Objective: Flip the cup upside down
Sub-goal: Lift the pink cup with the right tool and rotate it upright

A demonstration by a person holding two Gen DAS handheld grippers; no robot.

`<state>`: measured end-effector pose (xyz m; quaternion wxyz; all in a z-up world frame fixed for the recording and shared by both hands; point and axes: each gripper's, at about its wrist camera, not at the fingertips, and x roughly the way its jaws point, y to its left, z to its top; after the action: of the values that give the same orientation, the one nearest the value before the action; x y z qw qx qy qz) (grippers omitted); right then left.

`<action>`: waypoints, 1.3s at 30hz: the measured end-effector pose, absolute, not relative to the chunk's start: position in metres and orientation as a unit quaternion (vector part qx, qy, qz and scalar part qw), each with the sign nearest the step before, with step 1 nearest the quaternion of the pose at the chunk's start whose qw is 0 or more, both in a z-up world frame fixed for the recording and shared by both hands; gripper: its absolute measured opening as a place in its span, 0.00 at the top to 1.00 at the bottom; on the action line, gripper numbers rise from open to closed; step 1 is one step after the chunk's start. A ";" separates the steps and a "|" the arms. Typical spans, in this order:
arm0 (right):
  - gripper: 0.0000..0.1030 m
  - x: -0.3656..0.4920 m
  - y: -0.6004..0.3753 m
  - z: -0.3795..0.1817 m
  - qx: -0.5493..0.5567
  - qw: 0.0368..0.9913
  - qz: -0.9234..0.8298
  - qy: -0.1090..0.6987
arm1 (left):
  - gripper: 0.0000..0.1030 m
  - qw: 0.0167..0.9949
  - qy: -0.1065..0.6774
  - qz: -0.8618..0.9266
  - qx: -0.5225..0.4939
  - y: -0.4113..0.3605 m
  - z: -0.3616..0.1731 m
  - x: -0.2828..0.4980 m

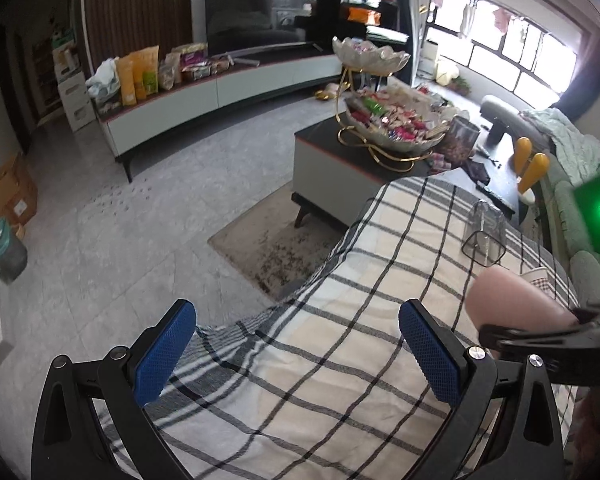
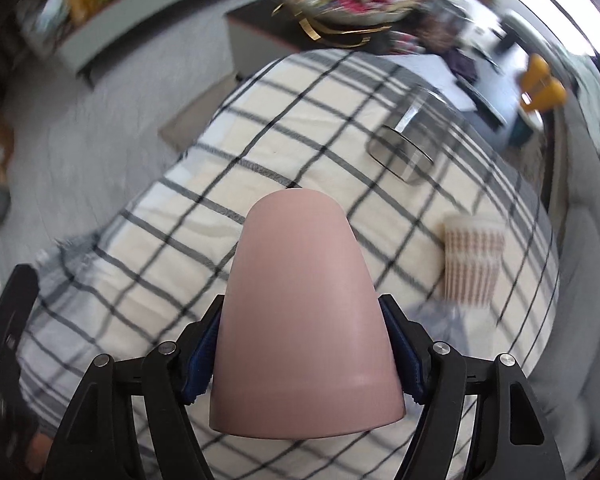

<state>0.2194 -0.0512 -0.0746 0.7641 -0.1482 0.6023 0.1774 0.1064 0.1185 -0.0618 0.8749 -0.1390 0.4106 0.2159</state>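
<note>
My right gripper point(image 2: 302, 344) is shut on a pink cup point(image 2: 300, 312) and holds it above the checked cloth point(image 2: 172, 208). The cup's closed base points away from the camera and its wide rim is nearest the camera. The blue pads press both of its sides. In the left wrist view the pink cup point(image 1: 512, 300) shows at the right edge, held by the right gripper's black fingers point(image 1: 548, 336). My left gripper point(image 1: 296, 352) is open and empty over the cloth's near left part.
A clear glass point(image 2: 412, 148) lies on its side on the far part of the cloth; it also shows in the left wrist view point(image 1: 484, 236). A beige patterned cup point(image 2: 470, 264) stands at the right. A coffee table with a snack stand point(image 1: 384, 120) is behind.
</note>
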 end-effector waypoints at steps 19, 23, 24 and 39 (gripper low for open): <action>0.29 0.079 -0.134 -0.157 0.229 0.819 0.021 0.525 | 0.00 0.923 0.368 0.108 -0.025 0.105 -0.043 0.066; 0.29 0.066 -0.122 -0.168 0.239 0.830 0.008 0.504 | 0.00 0.923 0.377 0.076 0.004 0.095 -0.052 0.061; 0.29 0.065 -0.119 -0.170 0.241 0.832 0.006 0.500 | 0.00 0.922 0.380 0.069 0.007 0.094 -0.054 0.060; 0.30 0.059 -0.114 -0.192 0.260 0.813 0.001 0.520 | 0.00 0.912 0.407 0.059 0.014 0.098 -0.066 0.062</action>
<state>0.0595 -0.1140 -0.1921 0.8134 0.2601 0.5202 0.0012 0.0623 0.0980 -0.0661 0.9116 0.0138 0.4065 0.0588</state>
